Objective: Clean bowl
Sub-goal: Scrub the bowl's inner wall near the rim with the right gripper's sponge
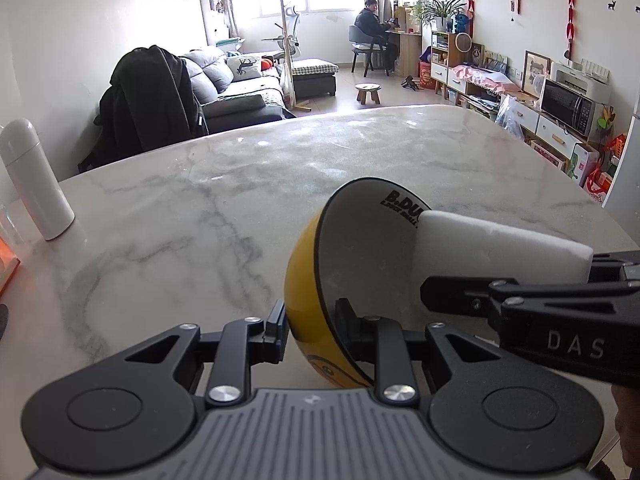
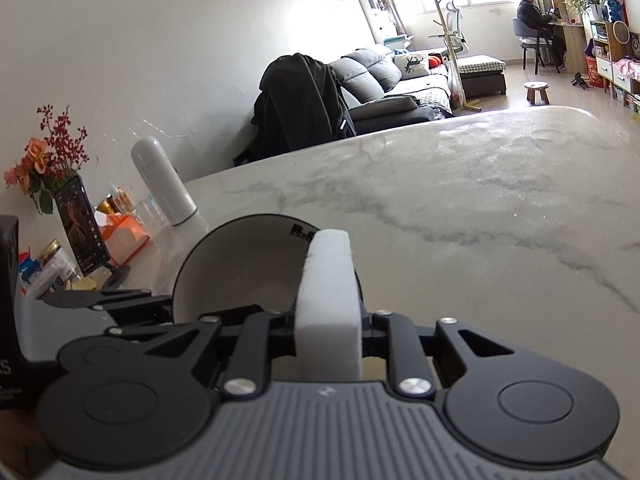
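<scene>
A bowl (image 1: 352, 256), yellow outside and white inside with black lettering, is tipped on its side above the marble table. My left gripper (image 1: 310, 330) is shut on its rim, one finger outside the wall and one inside. A white sponge block (image 1: 496, 246) reaches into the bowl from the right, held by my right gripper (image 1: 600, 276). In the right wrist view the sponge (image 2: 330, 292) stands between the fingers of my right gripper (image 2: 328, 326), which is shut on it. Its tip lies against the inside of the bowl (image 2: 240, 264).
A white flask (image 1: 34, 180) stands at the table's left edge. Beside the flask (image 2: 164, 180) are an orange tissue box (image 2: 122, 236), a phone on a stand (image 2: 82, 228) and a vase of flowers (image 2: 48, 156). A jacket-draped chair (image 1: 148, 100) stands behind the marble table (image 1: 280, 168).
</scene>
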